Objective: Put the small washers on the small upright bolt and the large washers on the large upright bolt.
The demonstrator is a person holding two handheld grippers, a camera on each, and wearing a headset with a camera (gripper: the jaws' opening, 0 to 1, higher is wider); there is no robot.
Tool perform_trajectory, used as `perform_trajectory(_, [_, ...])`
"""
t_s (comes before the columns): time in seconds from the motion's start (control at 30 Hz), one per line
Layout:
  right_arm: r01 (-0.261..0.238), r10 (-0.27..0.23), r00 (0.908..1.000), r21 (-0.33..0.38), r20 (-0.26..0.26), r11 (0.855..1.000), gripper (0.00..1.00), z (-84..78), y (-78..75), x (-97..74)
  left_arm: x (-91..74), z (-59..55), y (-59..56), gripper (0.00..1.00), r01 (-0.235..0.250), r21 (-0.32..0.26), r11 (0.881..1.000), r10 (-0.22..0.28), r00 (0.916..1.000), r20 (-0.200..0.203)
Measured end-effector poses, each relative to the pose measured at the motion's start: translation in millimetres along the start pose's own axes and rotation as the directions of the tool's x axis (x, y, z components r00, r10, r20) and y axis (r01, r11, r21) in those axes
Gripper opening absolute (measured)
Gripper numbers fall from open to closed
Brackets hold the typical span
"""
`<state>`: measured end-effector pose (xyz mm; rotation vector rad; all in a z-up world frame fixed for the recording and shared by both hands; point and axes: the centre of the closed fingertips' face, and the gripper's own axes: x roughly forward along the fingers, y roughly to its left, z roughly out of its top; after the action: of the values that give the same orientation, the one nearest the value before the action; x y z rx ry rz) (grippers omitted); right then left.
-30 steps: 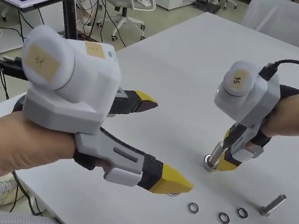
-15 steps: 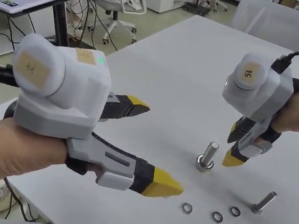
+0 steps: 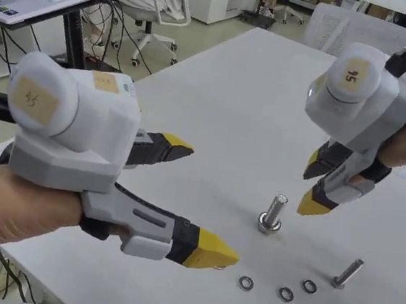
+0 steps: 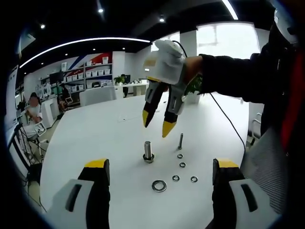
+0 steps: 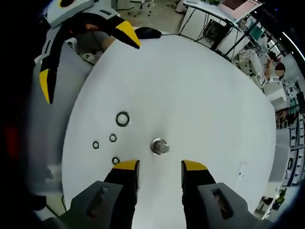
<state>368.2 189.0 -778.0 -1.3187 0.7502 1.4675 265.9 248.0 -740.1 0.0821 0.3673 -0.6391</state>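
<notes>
The head view looks forward and down from above the near edge of the white table [image 3: 251,106], close behind both grippers, so the left gripper [image 3: 206,202] looms large and the right gripper [image 3: 308,188] hangs farther in. The left gripper view sits low over the surface near one edge and faces almost level across it toward the far edge and the room beyond. The right gripper view looks nearly straight down from close above the middle of the surface, seeing the upright bolt [image 5: 160,146] end-on. All three views share that bolt and the washers [image 3: 286,294] beside it. Each gripper view also catches the other gripper.
</notes>
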Motion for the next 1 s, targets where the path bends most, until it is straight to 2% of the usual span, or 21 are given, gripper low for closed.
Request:
perform_trajectory(0.2, [-0.008, 0.009, 0.9992, -0.037, 0.038, 0.999, 0.37, 21.1, 12.4, -6.9, -6.3, -2.0, -0.3, 0.89, -0.013, 0.002, 1.0, 0.013, 0.9999, 0.0])
perform_trajectory(0.4, [-0.039, 0.045, 0.9961, -0.088, 0.075, 0.995, 0.37, 46.8, 35.1, -8.5, -14.6, -7.0, -0.8, 0.89, -0.029, -0.002, 1.0, 0.029, 0.9996, -0.002])
perform_trajectory(0.6, [-0.08, 0.09, 0.9933, -0.137, 0.073, 0.987, 0.37, 62.1, 56.9, 9.0, -20.7, -11.7, -2.8, 0.89, -0.043, -0.006, 0.999, 0.043, 0.999, -0.007])
perform_trajectory(1.0, [-0.168, 0.173, 0.9849, -0.149, 0.016, 0.974, 0.35, 61.4, 79.2, 59.1, -26.5, -21.9, -5.6, 0.89, -0.07, -0.02, 0.997, 0.07, 0.9973, -0.024])
